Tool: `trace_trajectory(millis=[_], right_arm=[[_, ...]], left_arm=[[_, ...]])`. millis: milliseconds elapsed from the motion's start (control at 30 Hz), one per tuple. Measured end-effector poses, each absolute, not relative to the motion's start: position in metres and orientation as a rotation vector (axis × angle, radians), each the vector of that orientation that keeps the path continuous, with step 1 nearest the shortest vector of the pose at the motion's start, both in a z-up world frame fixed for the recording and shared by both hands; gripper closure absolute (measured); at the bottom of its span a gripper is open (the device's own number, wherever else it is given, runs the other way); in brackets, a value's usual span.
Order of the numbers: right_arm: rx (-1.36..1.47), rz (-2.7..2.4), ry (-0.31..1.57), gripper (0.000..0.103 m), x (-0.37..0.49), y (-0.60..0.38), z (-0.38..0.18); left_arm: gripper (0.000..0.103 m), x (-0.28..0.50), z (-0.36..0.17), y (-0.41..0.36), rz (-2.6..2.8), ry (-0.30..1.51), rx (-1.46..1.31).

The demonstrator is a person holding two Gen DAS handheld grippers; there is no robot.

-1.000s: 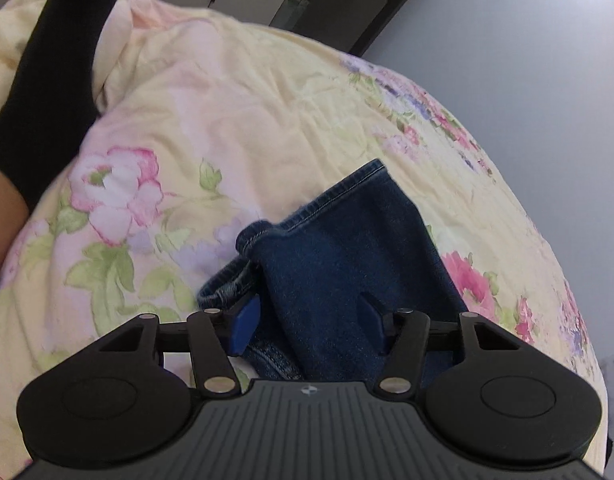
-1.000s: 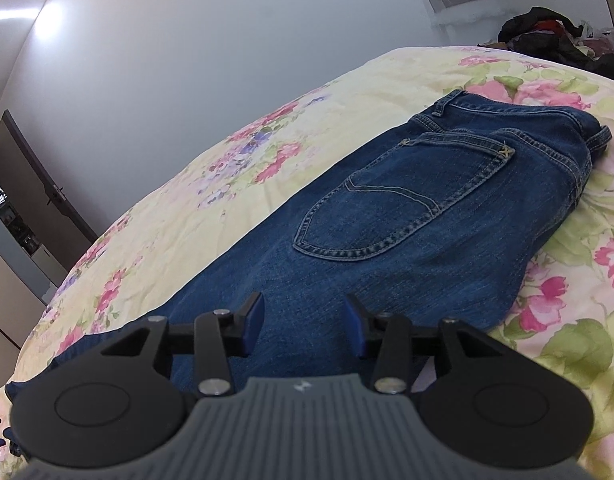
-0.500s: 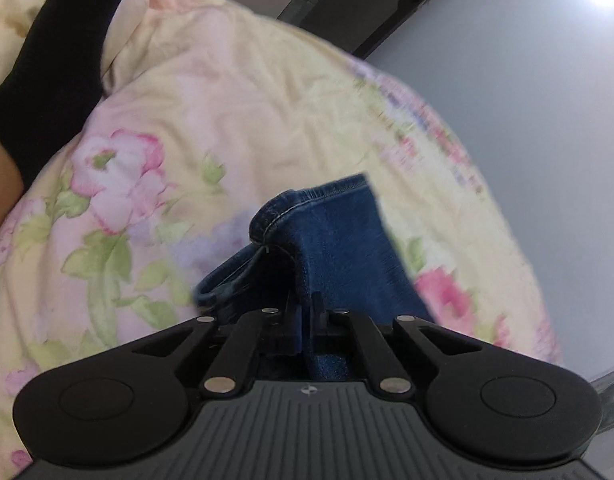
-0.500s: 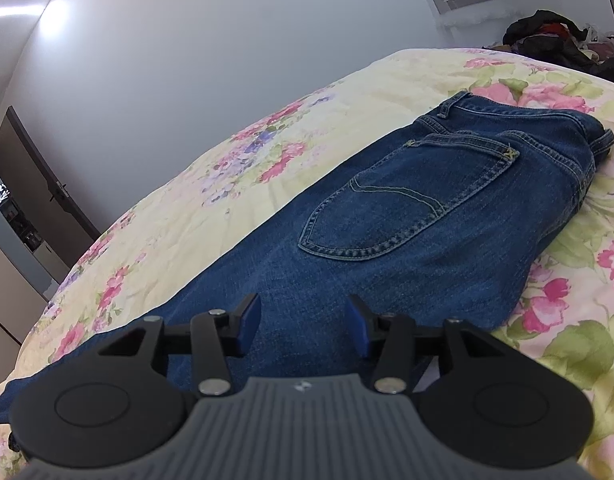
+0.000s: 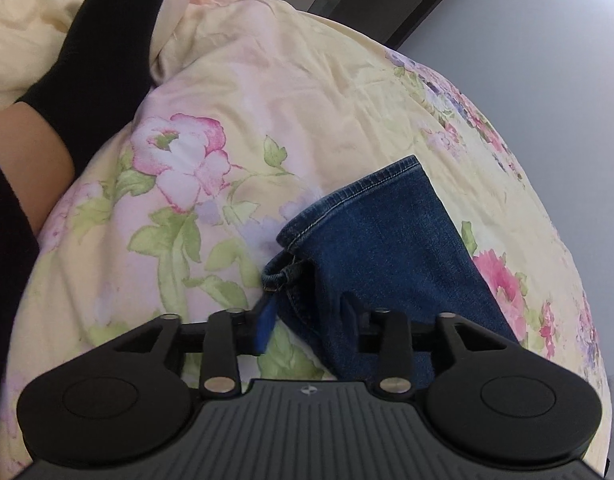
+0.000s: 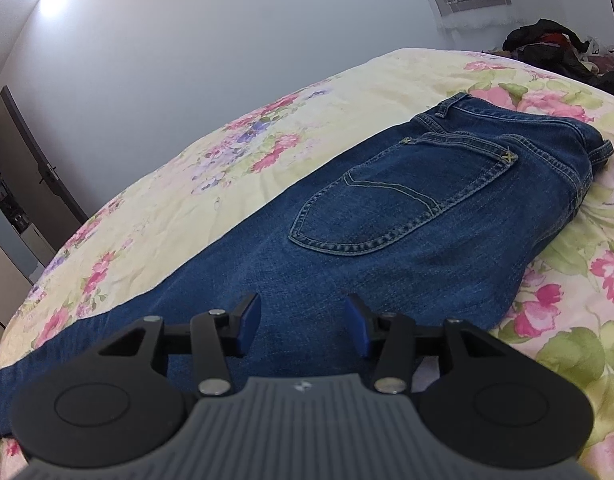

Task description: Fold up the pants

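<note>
Across the bedspread [image 6: 227, 184], jeans [image 6: 387, 216] lie lengthwise.

Dark blue jeans [image 6: 387, 216] lie flat on the floral bedspread, back pocket up

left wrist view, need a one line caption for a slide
Left gripper, jaws just reopened, over the hem end of folded jeans on a floral bedspread.

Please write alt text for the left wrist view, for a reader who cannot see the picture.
The left claw stands open over the hem end of blue jeans lying on a flowered bedspread; its jaws have just been opening, with denim between them but not pinched. A person's arm in a black sleeve reaches in at upper left, before a grey wall.
</note>
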State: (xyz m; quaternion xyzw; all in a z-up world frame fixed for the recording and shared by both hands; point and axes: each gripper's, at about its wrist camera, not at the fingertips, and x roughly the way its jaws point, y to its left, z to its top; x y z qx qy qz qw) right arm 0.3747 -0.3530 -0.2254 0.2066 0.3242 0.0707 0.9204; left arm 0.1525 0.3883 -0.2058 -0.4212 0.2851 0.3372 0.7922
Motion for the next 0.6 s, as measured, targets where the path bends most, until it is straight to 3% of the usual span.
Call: trace_trajectory(millis=[133, 233, 300, 467, 600], right_arm=[[0.386, 0.074, 0.568, 0.062, 0.365, -0.355, -0.216], [0.391, 0.055, 0.432, 0.051, 0.355, -0.363, -0.199], [0.378, 0.022, 0.488, 0.042, 0.36, -0.364, -0.205], [0.394, -0.027, 0.74, 0.043, 0.383, -0.367, -0.24], [0.274, -0.021, 0.768, 0.041, 0.385, -0.355, -0.246]], left_arm=[[0.044, 0.148, -0.205, 0.375, 0.662, 0.62, -0.928], [0.039, 0.154, -0.21, 0.369, 0.615, 0.631, -0.974], [0.038, 0.159, -0.216, 0.366, 0.601, 0.641, -0.991], [0.029, 0.165, -0.229, 0.367, 0.61, 0.613, -1.035], [0.025, 0.17, -0.233, 0.37, 0.636, 0.565, -1.067]])
